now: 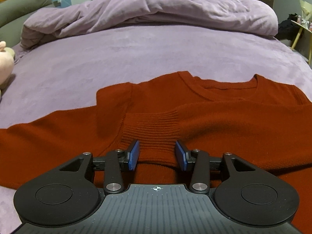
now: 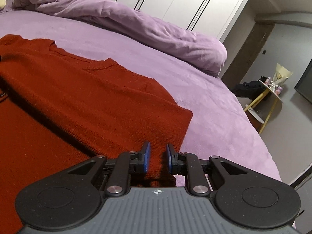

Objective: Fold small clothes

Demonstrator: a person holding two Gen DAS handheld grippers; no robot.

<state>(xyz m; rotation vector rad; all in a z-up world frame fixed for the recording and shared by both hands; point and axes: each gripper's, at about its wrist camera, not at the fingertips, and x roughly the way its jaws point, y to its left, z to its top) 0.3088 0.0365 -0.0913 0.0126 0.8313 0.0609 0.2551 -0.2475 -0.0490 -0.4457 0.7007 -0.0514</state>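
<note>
A rust-red knit sweater (image 1: 234, 132) lies flat on the purple bed, neckline away from me. One sleeve is folded across its chest, and its ribbed cuff (image 1: 150, 130) ends just in front of my left gripper (image 1: 157, 154). That gripper is open, its blue pads standing either side of the cuff's near end without touching it. In the right wrist view the sweater (image 2: 87, 97) fills the left half. My right gripper (image 2: 157, 156) sits at the sweater's near right edge, its jaws narrow, with red fabric filling the gap between the pads.
The purple sheet (image 1: 136, 58) stretches beyond the sweater to a bunched purple duvet (image 1: 156, 9) at the far side. A plush toy (image 1: 4, 58) lies at the left edge. Off the bed's right side stands a small yellow-legged table (image 2: 273, 95) with items on it.
</note>
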